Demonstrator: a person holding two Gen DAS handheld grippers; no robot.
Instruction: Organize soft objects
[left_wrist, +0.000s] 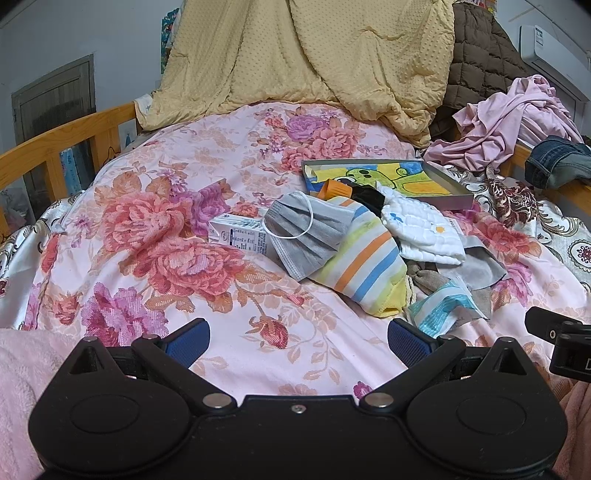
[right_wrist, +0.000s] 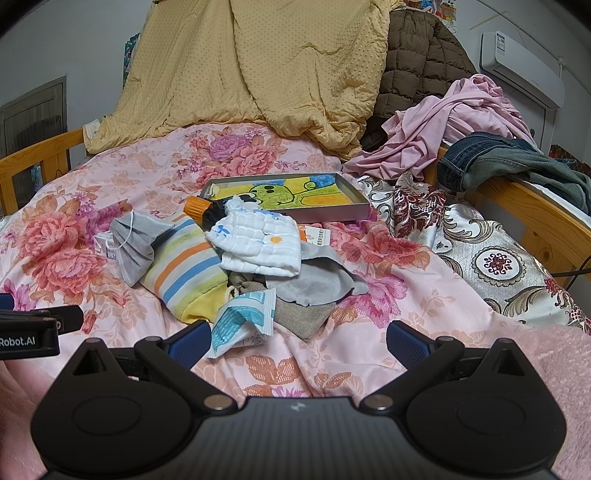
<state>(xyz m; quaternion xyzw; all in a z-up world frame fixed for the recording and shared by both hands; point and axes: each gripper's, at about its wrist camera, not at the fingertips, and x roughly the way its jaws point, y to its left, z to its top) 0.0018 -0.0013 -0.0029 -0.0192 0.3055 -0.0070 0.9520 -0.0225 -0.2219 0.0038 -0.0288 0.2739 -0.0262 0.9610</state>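
A heap of soft things lies on the floral bedspread (left_wrist: 177, 236): a grey face mask (left_wrist: 306, 232) (right_wrist: 136, 240), a striped sock (left_wrist: 365, 266) (right_wrist: 188, 269), a white quilted cloth (left_wrist: 421, 229) (right_wrist: 258, 240), grey cloths (right_wrist: 314, 284) and a blue-white packet (left_wrist: 443, 306) (right_wrist: 240, 321). My left gripper (left_wrist: 298, 341) is open and empty, near the front of the heap. My right gripper (right_wrist: 295, 341) is open and empty, its left finger beside the packet.
A shallow grey box with a green drawing (left_wrist: 388, 177) (right_wrist: 288, 195) lies behind the heap, an orange-capped bottle (right_wrist: 197, 206) before it. A milk carton (left_wrist: 240, 236) lies left. Yellow quilt (left_wrist: 303, 55), pink garment (right_wrist: 443, 122), jeans (right_wrist: 517, 162) and wooden rails (left_wrist: 62, 136) border the bed.
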